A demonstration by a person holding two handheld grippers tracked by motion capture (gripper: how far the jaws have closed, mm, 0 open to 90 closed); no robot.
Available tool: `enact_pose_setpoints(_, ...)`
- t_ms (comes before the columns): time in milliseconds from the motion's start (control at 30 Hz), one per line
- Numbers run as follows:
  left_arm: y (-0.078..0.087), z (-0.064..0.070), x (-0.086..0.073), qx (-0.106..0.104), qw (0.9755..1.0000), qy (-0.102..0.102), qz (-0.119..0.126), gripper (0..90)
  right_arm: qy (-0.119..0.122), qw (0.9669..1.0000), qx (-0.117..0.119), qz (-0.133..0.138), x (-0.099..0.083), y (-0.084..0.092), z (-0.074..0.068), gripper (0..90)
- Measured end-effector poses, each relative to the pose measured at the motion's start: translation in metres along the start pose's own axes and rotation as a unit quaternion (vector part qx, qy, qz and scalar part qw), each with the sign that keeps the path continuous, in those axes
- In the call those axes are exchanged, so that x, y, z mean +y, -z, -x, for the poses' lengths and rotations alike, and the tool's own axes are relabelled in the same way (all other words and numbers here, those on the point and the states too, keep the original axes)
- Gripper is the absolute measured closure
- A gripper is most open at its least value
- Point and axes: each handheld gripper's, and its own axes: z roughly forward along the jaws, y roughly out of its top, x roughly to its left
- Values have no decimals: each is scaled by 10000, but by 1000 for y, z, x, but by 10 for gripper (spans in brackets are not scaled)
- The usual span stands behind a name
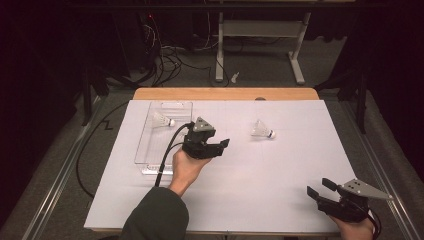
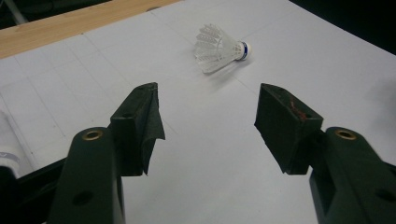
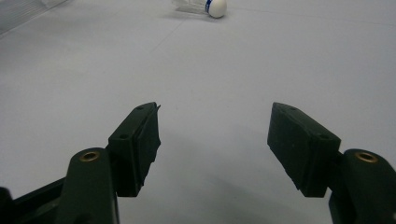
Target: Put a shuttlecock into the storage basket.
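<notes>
- The left hand-held gripper is hovering over the middle of the desk, which is covered by a white sheet, with its black jaws spread wide and nothing between them.
- It is pointing toward a white feathered shuttlecock with a white cork tip and a blue band, which is lying on its side on the sheet, to the right of the left hand-held gripper and a little farther away, apart from it.
- In the left gripper view that shuttlecock is sitting beyond the jaw tips and left of centre between them, so a straight push forward is likely to catch the feather skirt with one pad and roll it aside.
- The skirt is looking thin and springy; squeezing across the feathers could be crushing or bending them, while a pinch too near the rounded cork could be letting it squirt out.
- A second white shuttlecock is lying inside a clear rectangular plastic tray at the far left; carrying the loose one over the tray wall too low could be knocking the tray or dropping the load short.
- The right hand-held gripper is resting at the near right corner, jaws spread and holding nothing, well apart from the shuttlecock it is facing.
- The black cable trailing from the left hand-held gripper is running just beside the tray and could be snagging its edge.
</notes>
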Motion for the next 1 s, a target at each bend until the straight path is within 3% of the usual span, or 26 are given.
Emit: enact_pose_setpoints(1000,-17,5,2,-49,10000,32,-43,407,8,10000,9,-1,0,0,0,344)
